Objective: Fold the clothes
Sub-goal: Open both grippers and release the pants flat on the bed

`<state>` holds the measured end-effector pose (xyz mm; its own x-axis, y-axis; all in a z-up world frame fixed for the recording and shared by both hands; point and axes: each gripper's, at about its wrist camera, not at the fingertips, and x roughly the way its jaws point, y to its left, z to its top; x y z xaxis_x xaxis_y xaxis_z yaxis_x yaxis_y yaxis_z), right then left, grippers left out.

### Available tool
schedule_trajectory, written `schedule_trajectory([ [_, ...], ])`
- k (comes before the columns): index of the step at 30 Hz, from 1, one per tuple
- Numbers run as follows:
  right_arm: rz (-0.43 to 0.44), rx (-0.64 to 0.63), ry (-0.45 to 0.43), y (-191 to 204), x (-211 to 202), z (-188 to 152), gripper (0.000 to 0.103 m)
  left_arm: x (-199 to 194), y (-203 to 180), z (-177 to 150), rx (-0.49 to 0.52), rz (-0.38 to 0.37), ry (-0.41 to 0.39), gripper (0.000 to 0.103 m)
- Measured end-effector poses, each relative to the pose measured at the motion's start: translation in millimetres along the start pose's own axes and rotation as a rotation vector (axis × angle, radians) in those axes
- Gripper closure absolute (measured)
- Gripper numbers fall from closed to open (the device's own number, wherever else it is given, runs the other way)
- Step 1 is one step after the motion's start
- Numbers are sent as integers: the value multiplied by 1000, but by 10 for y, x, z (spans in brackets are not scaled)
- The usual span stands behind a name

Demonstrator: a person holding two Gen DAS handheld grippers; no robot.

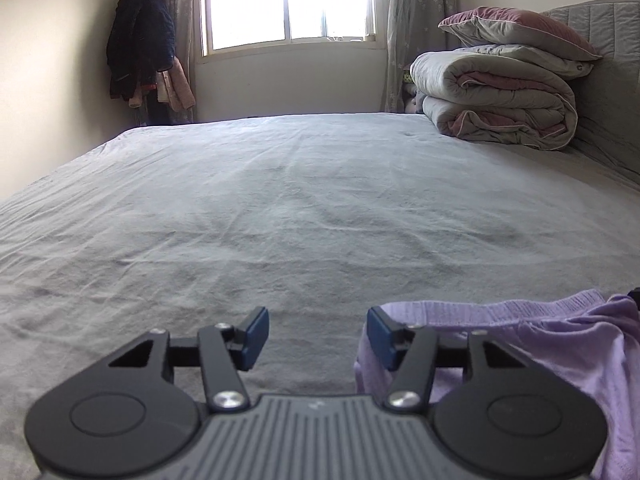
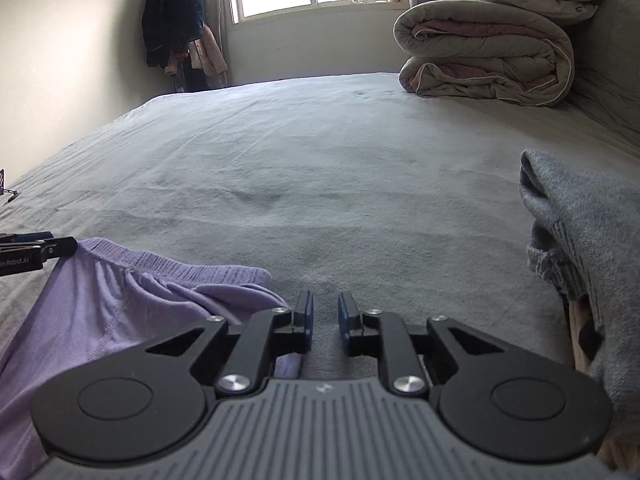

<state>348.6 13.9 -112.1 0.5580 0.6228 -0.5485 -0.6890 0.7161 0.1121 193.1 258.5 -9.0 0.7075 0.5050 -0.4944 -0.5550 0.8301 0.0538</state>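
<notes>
Bedroom, grey bed sheet (image 1: 304, 200) fills most of what I see, bright window (image 1: 288, 4) straight ahead of both grippers. Folded duvet (image 1: 496, 100) with a pillow (image 1: 516, 30) on top sits far ahead to the right, against the headboard; dark jacket (image 1: 140, 40) hangs in the far left corner. My left gripper (image 1: 318, 338) points down at the sheet, jaws apart, only bare sheet between the pads. The lilac garment (image 1: 560, 344) lies on the sheet just right of it, ribbed waistband passing behind the right finger; can't tell if it touches. My right gripper (image 2: 324, 320) is also angled down, jaws slightly apart with a narrow gap, bare sheet between them. Lilac garment (image 2: 112, 300) is to its left, running under the left finger linkage. Grey knit garment (image 2: 580, 220) is heaped close on its right. Nothing blocks the sheet ahead.
</notes>
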Motion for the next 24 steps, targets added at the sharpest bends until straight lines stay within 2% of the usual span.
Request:
schedule_trajectory([
  [3,36,54,-42,-64,-286,-17,83,-268,146,125,-14,-17,-42,49],
  [6,131,150,-83,-105,-664,-88,81,-668,260,227,9,-113,-104,49],
  [7,170,180,-88,-107,-780,-119,69,-823,287,248,29,-148,-126,49],
  [8,216,209,-87,-102,-887,-155,53,-988,307,254,56,-174,-148,48],
  [9,260,229,-78,-72,-981,-184,46,-1170,318,221,90,-185,-166,48],
  [10,304,240,-62,-23,-1063,-209,41,-1353,334,166,120,-191,-181,47],
  [13,432,199,-37,254,-1356,-333,41,-1869,419,-131,163,-178,-221,37],
  [14,445,149,-39,385,-1468,-385,41,-2013,445,-271,176,-167,-228,36],
  [18,419,-109,-59,901,-1898,-649,41,-2470,513,-826,220,-104,-222,28],
  [20,362,-212,-76,1051,-2054,-798,41,-2597,494,-1055,246,-51,-191,26],
  [22,287,-256,-77,1101,-2141,-936,41,-2679,501,-1200,214,-11,-159,22],
  [24,242,-246,-63,1079,-2200,-1050,41,-2740,510,-1282,168,11,-131,21],
])
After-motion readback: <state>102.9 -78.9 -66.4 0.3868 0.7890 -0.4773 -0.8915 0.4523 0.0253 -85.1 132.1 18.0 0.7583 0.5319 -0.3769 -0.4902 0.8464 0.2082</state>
